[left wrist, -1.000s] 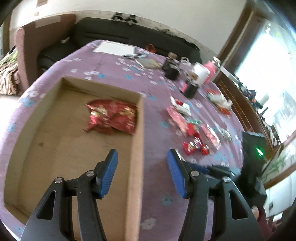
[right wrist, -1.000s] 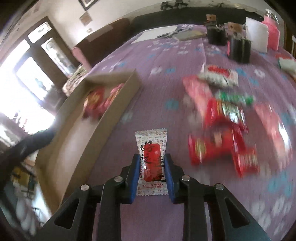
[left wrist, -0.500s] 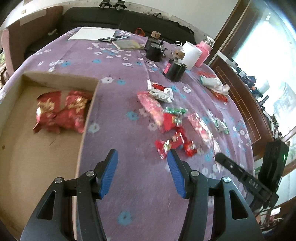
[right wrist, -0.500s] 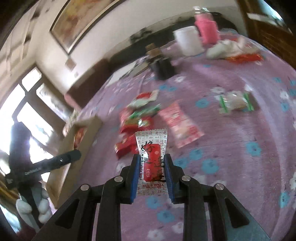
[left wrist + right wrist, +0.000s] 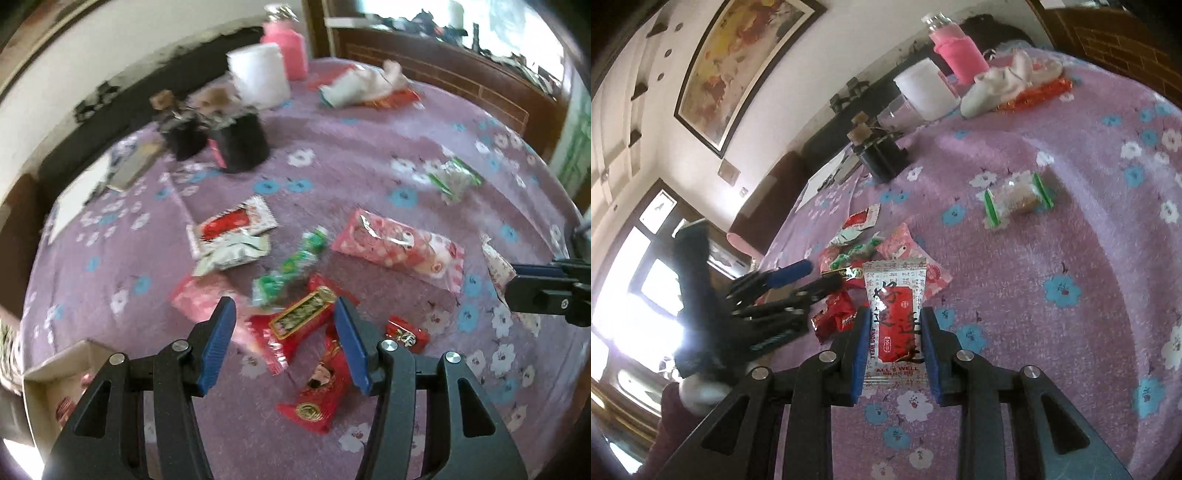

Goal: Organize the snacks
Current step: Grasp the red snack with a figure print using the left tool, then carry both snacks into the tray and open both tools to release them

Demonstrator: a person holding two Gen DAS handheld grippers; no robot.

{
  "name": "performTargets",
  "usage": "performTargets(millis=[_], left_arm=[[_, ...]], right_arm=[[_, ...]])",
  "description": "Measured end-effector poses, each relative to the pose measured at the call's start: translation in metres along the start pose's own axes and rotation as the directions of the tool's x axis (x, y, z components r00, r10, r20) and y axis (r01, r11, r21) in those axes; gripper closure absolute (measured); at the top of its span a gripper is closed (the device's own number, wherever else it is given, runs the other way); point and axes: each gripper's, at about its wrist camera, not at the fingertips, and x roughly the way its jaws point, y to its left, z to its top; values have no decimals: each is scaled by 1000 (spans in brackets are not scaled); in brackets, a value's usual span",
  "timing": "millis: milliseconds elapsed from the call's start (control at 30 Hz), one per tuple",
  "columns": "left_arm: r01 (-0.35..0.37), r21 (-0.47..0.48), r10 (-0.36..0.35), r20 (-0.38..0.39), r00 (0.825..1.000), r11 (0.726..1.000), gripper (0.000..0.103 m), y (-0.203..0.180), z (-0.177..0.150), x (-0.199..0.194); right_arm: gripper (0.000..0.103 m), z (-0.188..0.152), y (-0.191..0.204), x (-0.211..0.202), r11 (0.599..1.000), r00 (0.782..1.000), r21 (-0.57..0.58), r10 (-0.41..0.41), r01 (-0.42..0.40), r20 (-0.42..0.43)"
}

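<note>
My left gripper (image 5: 284, 332) is open and empty, hovering over a pile of snack packets on the purple flowered tablecloth (image 5: 369, 162). A red packet with a gold label (image 5: 295, 325) lies between its fingertips, and a red packet with a figure (image 5: 321, 387) lies just below. My right gripper (image 5: 894, 339) is shut on a white and red snack packet (image 5: 894, 317), held above the cloth. The right gripper shows at the right edge of the left wrist view (image 5: 546, 291). The cardboard box (image 5: 48, 373) shows only as a corner at lower left.
A pink packet (image 5: 399, 247), a green candy packet (image 5: 295, 266), a white and red packet (image 5: 232, 225) and a clear green-ended packet (image 5: 1015, 199) lie on the cloth. Two black cups (image 5: 240, 140), a white cup (image 5: 258, 77) and a pink bottle (image 5: 284, 48) stand at the back.
My left gripper has swung right, away from the box and over the snack pile. My right gripper has lifted and turned with the white and red packet still in it.
</note>
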Motion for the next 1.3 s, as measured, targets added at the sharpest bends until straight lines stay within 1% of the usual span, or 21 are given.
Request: performTargets(millis=[33, 67, 100, 133, 233, 300, 367, 500, 567, 733, 767, 800, 933, 1033, 1133, 1300], left_arm=[[7, -10, -7, -9, 1000, 1000, 64, 1, 1, 1], [24, -28, -25, -18, 1000, 999, 71, 2, 1, 1], [46, -44, -47, -17, 999, 998, 74, 3, -1, -1], [63, -49, -64, -15, 998, 997, 83, 2, -1, -2], [75, -49, -76, -4, 997, 996, 87, -2, -12, -13], [88, -55, -88, 4, 996, 995, 88, -4, -17, -20], [84, -50, -84, 7, 996, 995, 89, -7, -21, -25], [95, -64, -93, 34, 995, 993, 88, -7, -20, -31], [81, -68, -80, 27, 996, 994, 86, -9, -17, -25], [44, -53, -46, -31, 998, 998, 86, -18, -12, 0], [36, -57, -37, -18, 999, 998, 86, -19, -11, 1], [37, -61, -39, -20, 999, 997, 86, -19, -10, 2], [71, -134, -73, -10, 997, 988, 88, -13, -9, 0], [90, -173, -88, 20, 996, 981, 88, -8, -13, -11], [123, -222, -113, 56, 992, 967, 88, 0, -23, -31], [210, -310, -172, 145, 974, 927, 88, 26, -56, -85]], right_arm=[[74, 1, -1, 1, 1000, 1000, 4, 4, -4, -3], [74, 1, -1, 2, 1000, 1000, 5, 9, -9, -5], [74, 0, -1, 2, 1000, 1000, 3, 9, -9, -6], [74, 0, 0, 2, 1000, 1000, 0, 7, -7, -6], [74, -1, 1, 3, 1000, 1000, -7, 2, -2, -12], [74, -1, 0, 4, 1000, 1000, -9, -4, 4, -15], [74, 0, 0, 5, 1000, 1000, -10, -6, 6, -17], [74, -1, 2, 5, 1000, 1000, -20, -15, 15, -14], [74, -2, 3, 6, 1000, 1000, -25, -19, 18, -14], [74, -1, 3, 7, 999, 1000, -24, -22, 22, -13], [74, -1, 2, 7, 1000, 1000, -22, -21, 21, -15], [74, -1, 2, 8, 1000, 1000, -22, -21, 21, -18], [74, -1, 2, 10, 1000, 999, -24, -20, 20, -28], [74, 0, 3, 10, 999, 999, -35, -31, 31, -22], [75, 0, 7, 8, 997, 999, -59, -48, 47, -2], [75, -3, 13, 4, 994, 998, -97, -54, 56, 26]])
